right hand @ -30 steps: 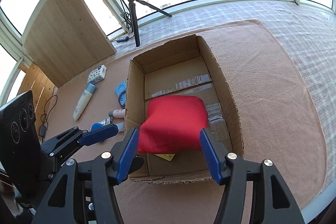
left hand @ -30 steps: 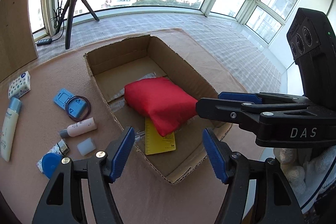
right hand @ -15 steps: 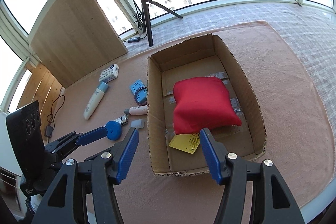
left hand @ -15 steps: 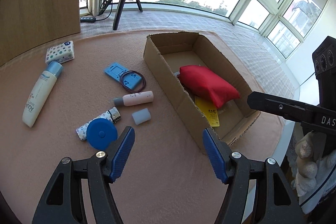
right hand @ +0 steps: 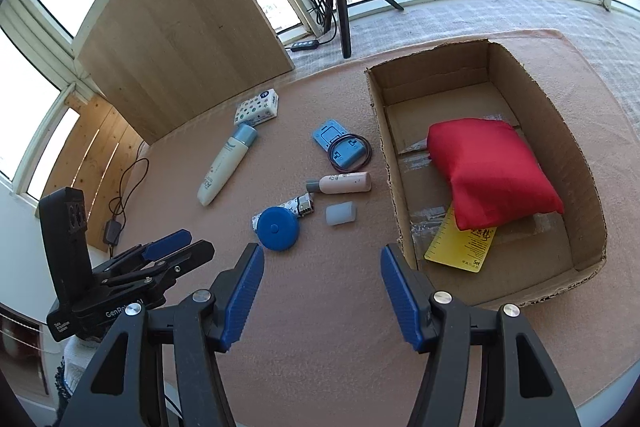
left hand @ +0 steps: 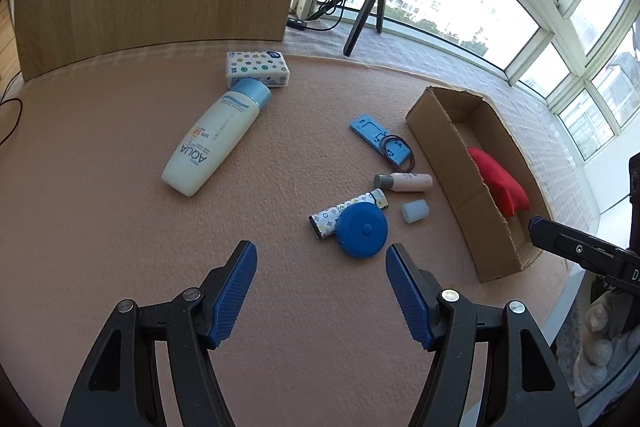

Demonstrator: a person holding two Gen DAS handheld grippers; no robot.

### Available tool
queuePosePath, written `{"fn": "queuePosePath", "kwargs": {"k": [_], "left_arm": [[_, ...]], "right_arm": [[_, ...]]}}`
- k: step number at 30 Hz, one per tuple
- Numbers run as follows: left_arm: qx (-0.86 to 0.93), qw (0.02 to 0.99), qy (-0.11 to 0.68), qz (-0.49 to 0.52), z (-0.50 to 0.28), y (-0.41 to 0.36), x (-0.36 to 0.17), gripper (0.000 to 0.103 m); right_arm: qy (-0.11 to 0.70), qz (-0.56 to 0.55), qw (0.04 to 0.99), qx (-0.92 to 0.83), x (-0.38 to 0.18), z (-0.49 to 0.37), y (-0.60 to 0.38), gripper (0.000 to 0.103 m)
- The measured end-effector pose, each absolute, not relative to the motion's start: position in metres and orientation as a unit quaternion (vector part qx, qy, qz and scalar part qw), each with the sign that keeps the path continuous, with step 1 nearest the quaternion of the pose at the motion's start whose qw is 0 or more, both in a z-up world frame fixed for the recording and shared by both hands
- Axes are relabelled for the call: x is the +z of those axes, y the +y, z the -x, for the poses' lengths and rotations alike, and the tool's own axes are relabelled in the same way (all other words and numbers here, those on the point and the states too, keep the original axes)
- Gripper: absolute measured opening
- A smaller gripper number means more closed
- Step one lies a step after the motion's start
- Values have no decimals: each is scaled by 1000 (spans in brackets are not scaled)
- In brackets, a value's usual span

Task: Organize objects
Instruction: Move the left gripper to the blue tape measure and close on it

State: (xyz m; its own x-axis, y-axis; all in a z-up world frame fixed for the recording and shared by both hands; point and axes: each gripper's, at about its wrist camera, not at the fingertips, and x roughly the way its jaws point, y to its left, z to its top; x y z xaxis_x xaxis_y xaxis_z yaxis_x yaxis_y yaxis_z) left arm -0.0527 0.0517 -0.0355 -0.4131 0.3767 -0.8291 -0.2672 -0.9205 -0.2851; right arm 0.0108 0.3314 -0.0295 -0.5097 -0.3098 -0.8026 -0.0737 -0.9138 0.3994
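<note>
Left gripper (left hand: 321,261): blue-padded jaws spread wide, nothing between them, hovering above the pink-brown mat (left hand: 120,227) just short of the loose items
Right gripper (right hand: 322,267): blue-padded jaws equally wide apart, holding nothing, poised over the mat between the loose items and the near end of the box
Open brown cardboard box (right hand: 576,131): on the mat, to the right of the loose items
Red fabric pouch (right hand: 490,173): inside the box, lying partly on a yellow printed card (right hand: 460,247)
Round blue tape measure (left hand: 363,230): on the mat, nearest the left gripper, overlapping a white patterned lighter (left hand: 340,213)
Small translucent white cap (left hand: 415,211): just beside the lighter
Pink tube with grey cap (left hand: 404,182): lying flat near the box wall
Blue plastic holder (left hand: 380,139): with a dark elastic loop (left hand: 396,149) over one end
Cream sunscreen bottle with blue cap (left hand: 216,137): lying flat, its cap touching a patterned tissue pack (left hand: 257,69)
Right wrist view only: the box floor and the yellow card; the left gripper seen from the side
Left wrist view only: the bottle's "AQUA" lettering; the box interior mostly hidden by its near wall
</note>
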Motion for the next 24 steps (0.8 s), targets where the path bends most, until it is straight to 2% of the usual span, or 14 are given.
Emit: {"fn": "queuePosePath", "kwargs": {"k": [9, 24], "left_arm": [[845, 159, -62, 506, 106, -1, -36, 71], [838, 142, -71, 522, 196, 1, -67, 71]], "right_arm": [[-198, -501, 69, -839, -35, 1, 289, 57], [-217, -513, 25, -830, -47, -15, 293, 57]]}}
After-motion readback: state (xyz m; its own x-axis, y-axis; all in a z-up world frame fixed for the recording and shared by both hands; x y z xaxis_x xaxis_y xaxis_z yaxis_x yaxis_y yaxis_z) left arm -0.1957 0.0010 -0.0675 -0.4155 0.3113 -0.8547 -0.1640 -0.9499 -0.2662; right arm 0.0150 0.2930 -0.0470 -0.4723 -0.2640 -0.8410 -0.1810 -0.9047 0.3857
